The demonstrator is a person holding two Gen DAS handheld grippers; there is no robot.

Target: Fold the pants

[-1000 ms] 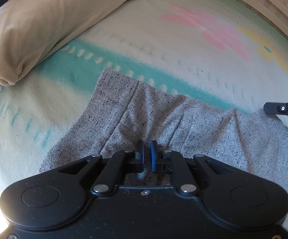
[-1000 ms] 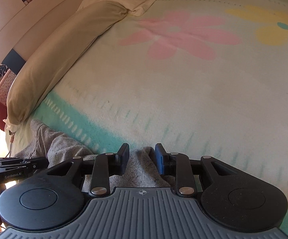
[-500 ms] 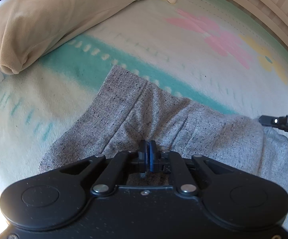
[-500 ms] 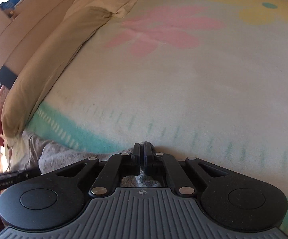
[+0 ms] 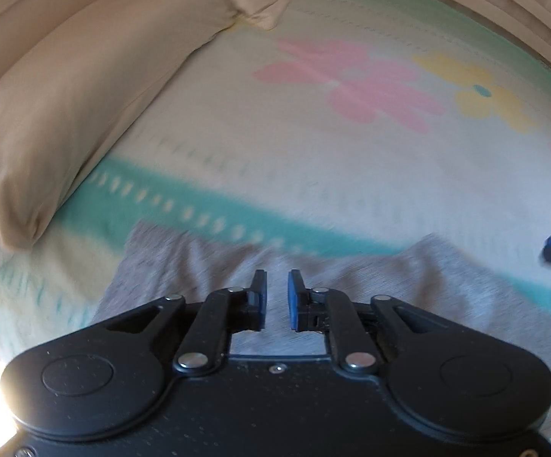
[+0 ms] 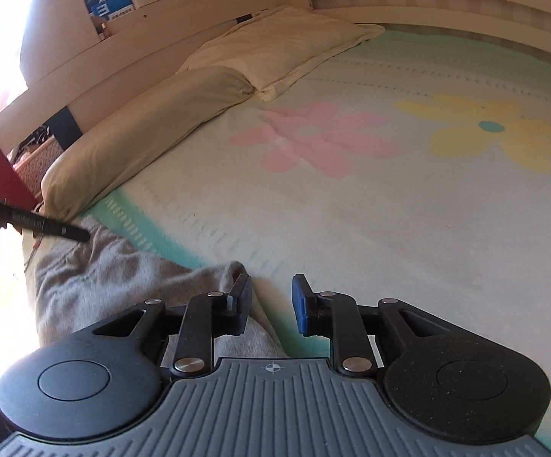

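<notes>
While both my left gripper [image 5: 277, 297] and right gripper [image 6: 269, 302] are opening with nothing pinched, the grey pants [image 5: 206, 266] lie bunched on the blanket [image 5: 313, 175], so I reckon most folding's left.

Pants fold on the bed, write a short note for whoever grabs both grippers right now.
Left gripper: jaws opening, nothing pinched; the speckled grey fabric pants lie just beneath it.
Right gripper: jaws opening, empty, over the pants' right edge and the teal stripe.
Pants: bunched and wrinkled at the near edge of the pale flowered blanket, short of the long beige pillow.
Done: no neat fold is visible from here; both grippers have let go.
Left: smooth the cloth, regrip the edges, make the folds.
</notes>
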